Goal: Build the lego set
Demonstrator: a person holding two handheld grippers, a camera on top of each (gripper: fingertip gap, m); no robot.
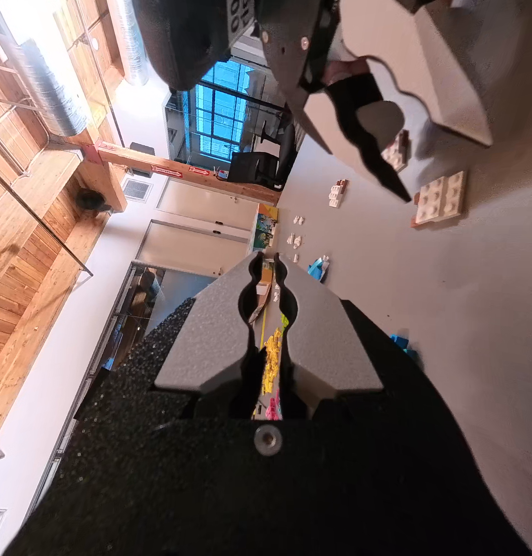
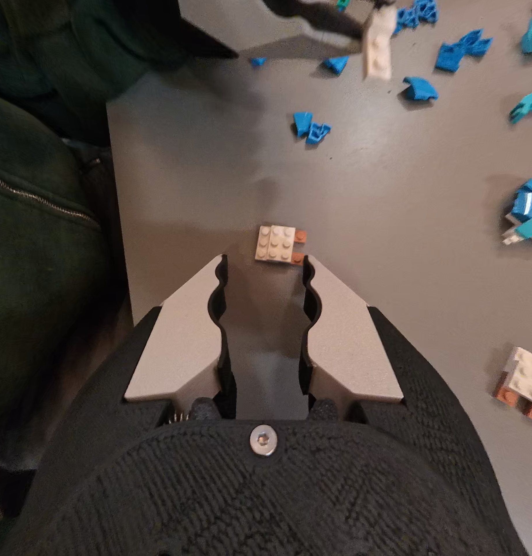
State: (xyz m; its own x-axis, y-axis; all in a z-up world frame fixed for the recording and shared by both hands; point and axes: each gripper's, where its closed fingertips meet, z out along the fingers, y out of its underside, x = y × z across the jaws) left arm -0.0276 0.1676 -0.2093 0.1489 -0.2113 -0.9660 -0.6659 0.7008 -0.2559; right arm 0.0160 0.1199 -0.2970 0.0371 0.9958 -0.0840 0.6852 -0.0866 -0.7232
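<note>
I'm holding the right hand-held gripper [image 2: 264, 260] gaping wide, empty, just short of the white-and-brown brick plate [image 2: 278, 247] — my left hand-held gripper [image 1: 267, 255], nearly closed, is gripping nothing.

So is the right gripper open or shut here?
Open. The right gripper has its fingers spread wide with bare grey table between them; the white-and-brown brick assembly lies just beyond, ungripped.
</note>
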